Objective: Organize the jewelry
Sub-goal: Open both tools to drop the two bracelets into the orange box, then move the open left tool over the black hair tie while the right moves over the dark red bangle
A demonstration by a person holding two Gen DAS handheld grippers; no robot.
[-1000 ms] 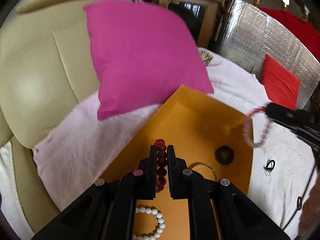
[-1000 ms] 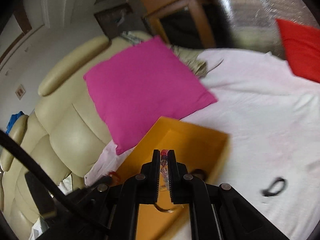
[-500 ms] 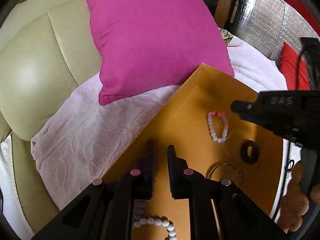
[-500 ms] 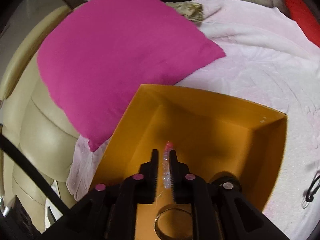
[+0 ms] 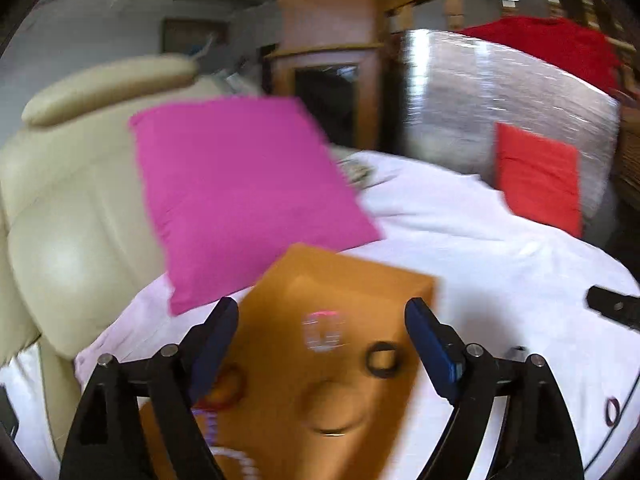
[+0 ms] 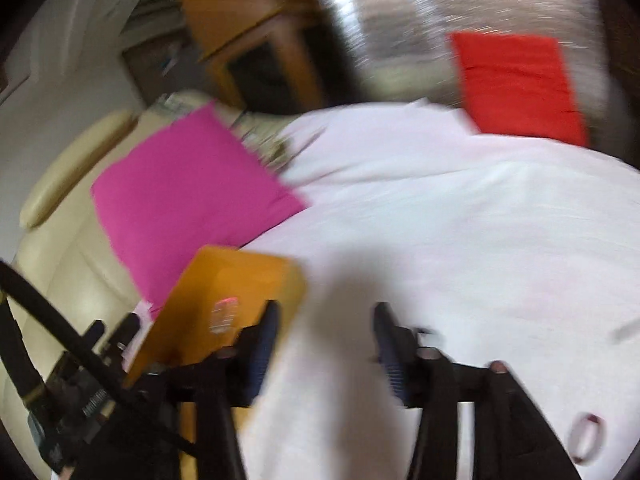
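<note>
Over the orange box: my left gripper (image 5: 320, 316) hangs above the orange box (image 5: 320, 280), which lies on the white blanket (image 5: 500, 240) just in front of the pink cushion (image 5: 240, 192).
Left tool: I see its jaws spread wide and opening, with nothing pinched between the blue pads; only the box floor shows through the gap.
Right tool: my right gripper (image 6: 326, 320) is over bare blanket just to the right of the box (image 6: 240, 276); its jaws are partly apart and opening, and nothing sits between them.
Jewelry in the box: from the left wrist view I make out a pale beaded bracelet with a pink section (image 5: 324, 332) near the middle of the floor, a black ring (image 5: 382, 360) just to its right, a thin metal bangle (image 5: 332, 412) nearer the camera, a dark red beaded bracelet (image 5: 228, 388) partly behind my left finger, and a white bead bracelet (image 5: 236, 456) at the bottom edge.
Jewelry outside the box: a small dark ring (image 5: 612, 412) lies on the blanket at the far right of the left view; a pale ring-shaped piece (image 6: 586, 434) lies on the blanket at the lower right of the right view.
Surroundings: a cream sofa (image 5: 60, 220) sits behind the cushion, and a red cushion (image 5: 540, 172) leans on a silver wrapped bundle (image 5: 500, 92).
Picture quality: both views are smeared, so I cannot tell finer detail on the pieces.
</note>
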